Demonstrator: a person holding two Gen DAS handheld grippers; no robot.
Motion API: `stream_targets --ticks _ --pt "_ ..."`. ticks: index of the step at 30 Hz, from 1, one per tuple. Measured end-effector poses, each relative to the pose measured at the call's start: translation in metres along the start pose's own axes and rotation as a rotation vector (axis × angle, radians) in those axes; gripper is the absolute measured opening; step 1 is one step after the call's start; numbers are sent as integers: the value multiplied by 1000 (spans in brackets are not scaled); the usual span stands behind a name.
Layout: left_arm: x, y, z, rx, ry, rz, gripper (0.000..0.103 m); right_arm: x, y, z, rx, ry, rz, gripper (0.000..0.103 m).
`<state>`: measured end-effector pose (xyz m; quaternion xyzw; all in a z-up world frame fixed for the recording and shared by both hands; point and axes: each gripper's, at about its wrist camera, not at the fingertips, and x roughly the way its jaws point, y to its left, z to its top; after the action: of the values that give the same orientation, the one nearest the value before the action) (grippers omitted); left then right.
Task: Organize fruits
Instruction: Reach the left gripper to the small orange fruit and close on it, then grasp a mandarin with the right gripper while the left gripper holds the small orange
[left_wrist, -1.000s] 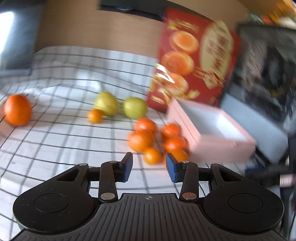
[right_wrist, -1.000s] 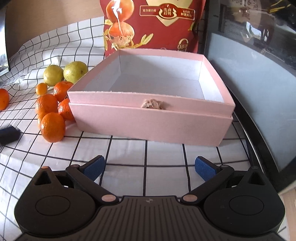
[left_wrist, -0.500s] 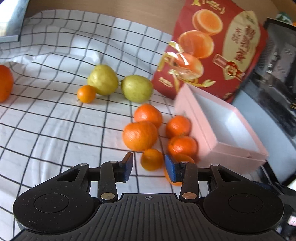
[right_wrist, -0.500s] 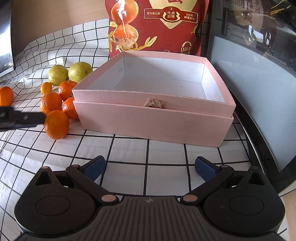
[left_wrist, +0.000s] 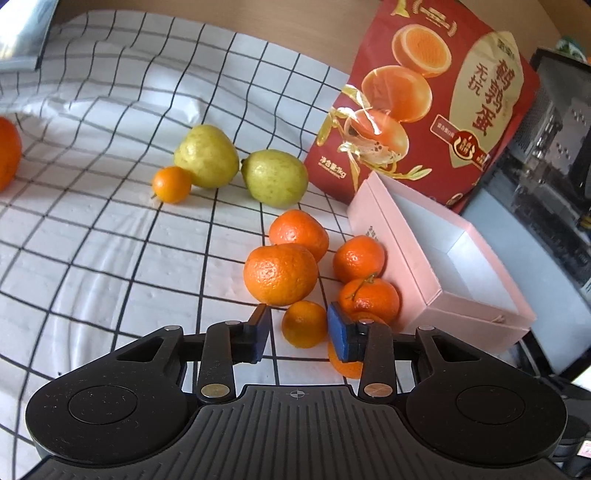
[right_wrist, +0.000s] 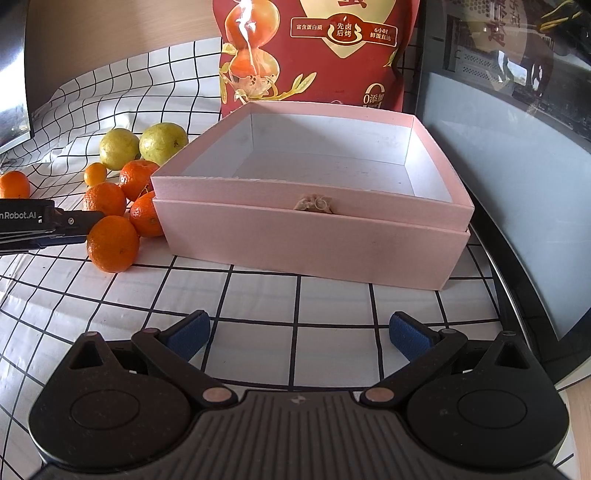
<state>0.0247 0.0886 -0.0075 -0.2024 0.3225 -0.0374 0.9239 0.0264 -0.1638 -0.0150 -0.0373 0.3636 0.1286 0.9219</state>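
Left wrist view: my left gripper (left_wrist: 298, 334) is low over the white black-grid tablecloth (left_wrist: 92, 236), blue-padded fingers (left_wrist: 341, 334) spread with a small round orange mandarin (left_wrist: 304, 324) sitting between them; can't tell if the pads touch it, nothing clamped. Just ahead is a big dimpled orange mandarin (left_wrist: 280, 273), and behind it another mandarin (left_wrist: 299, 232). To the right, two more mandarins (left_wrist: 359, 258) (left_wrist: 369, 299) sit against the side of the open pink cardboard box (left_wrist: 417, 273), and one more orange fruit (left_wrist: 345, 365) is partly hidden under my right-hand finger. Farther back, two yellow-green pear-like fruits (left_wrist: 206, 156) (left_wrist: 275, 178) lie side by side, with a tiny orange kumquat-size fruit (left_wrist: 171, 184) touching the left one. A lone orange (left_wrist: 7, 153) is cut off by the left edge, well apart from the rest. A red foil snack bag with egg pictures (left_wrist: 424, 99) stands upright behind the box.

Right wrist view: my right gripper (right_wrist: 299, 332) hovers over bare tablecloth (right_wrist: 258, 295) in front of the pink box (right_wrist: 306, 236), fingers spread wide, holding nothing. The box has a white interior with no fruit in it, and a small beige knot (right_wrist: 314, 203) on its front rim. The mandarin cluster (right_wrist: 112, 243) sits at the box's left corner, green fruits (right_wrist: 162, 142) behind it. The left gripper's black finger (right_wrist: 48, 225) comes in from the left edge beside the nearest mandarin. A dark glossy panel (right_wrist: 517, 166) stands to the right of the box.
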Motion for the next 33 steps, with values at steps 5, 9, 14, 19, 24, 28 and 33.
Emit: stream_targets --ticks 5,9,14,19,24,28,33 --pt "-9 -1 -4 48 -6 0 35 0 0 0 1 1 0 103" --pt "-33 3 -11 78 -36 41 22 -5 3 -2 -10 -16 -9 102" --pt "-61 25 -13 10 -88 17 23 -31 42 -8 -165 -121 88 102" --pt "-78 40 -11 -29 -135 -28 23 -32 95 2 -279 -132 191 91" --pt "-77 46 -12 -19 -118 -44 23 -5 131 22 -304 -110 201 82" --pt "-79 53 -12 -47 -144 -50 23 13 143 34 -285 -81 238 73" --pt "-88 67 -10 -91 -182 -38 23 25 157 47 -304 -73 272 65"
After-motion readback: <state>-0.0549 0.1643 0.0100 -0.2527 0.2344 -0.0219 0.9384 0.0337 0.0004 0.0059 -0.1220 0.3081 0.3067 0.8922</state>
